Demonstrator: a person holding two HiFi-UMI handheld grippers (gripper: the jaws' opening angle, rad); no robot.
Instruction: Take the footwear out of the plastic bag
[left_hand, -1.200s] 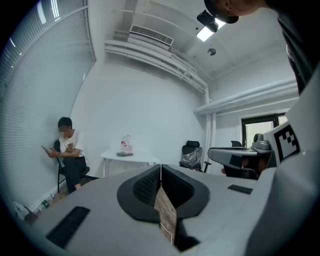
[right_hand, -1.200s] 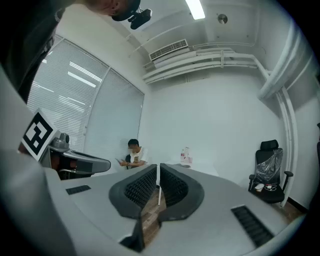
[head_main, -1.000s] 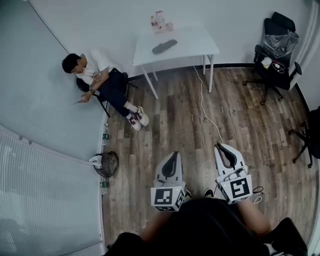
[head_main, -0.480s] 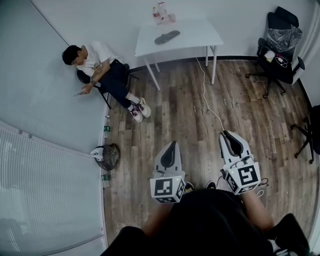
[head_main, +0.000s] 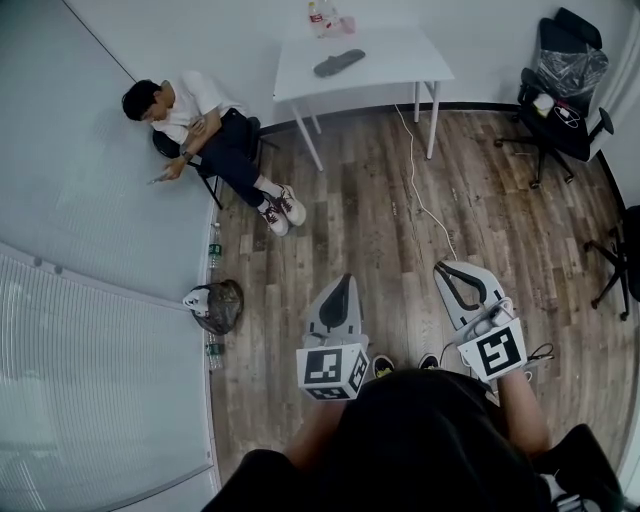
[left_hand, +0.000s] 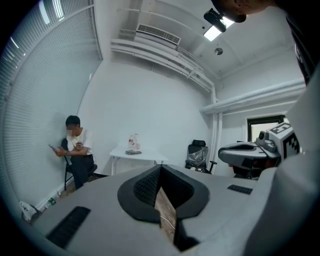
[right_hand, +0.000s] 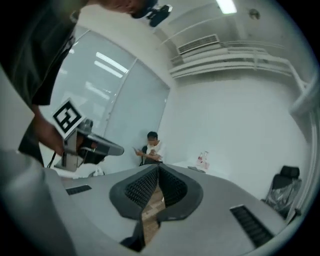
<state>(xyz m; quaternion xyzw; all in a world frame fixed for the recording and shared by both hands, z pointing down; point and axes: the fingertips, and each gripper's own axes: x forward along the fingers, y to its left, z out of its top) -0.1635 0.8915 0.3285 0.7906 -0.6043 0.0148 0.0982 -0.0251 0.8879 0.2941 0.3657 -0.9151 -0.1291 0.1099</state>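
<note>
A dark slipper (head_main: 338, 63) lies on the white table (head_main: 400, 70) at the far wall, next to some bottles (head_main: 322, 17). A crumpled clear plastic bag (head_main: 566, 70) rests on the black office chair at the far right. Both grippers hang over the wooden floor, far from the table and the chair. My left gripper (head_main: 346, 280) is shut and holds nothing; in the left gripper view my left gripper (left_hand: 160, 169) points toward the table (left_hand: 134, 153). My right gripper (head_main: 442, 267) has its jaws closing, almost together, with nothing between them; my right gripper (right_hand: 157, 169) shows its tips meeting.
A person (head_main: 200, 135) sits on a chair by the left wall, feet out on the floor. A small bin (head_main: 216, 305) and bottles stand along the glass partition. A white cable (head_main: 418, 190) runs across the floor. Another chair (head_main: 620, 265) stands at the right edge.
The head view has shifted, so the table and chair sit higher in the picture. Both grippers stay side by side and have moved slightly forward. Nothing was taken hold of.
</note>
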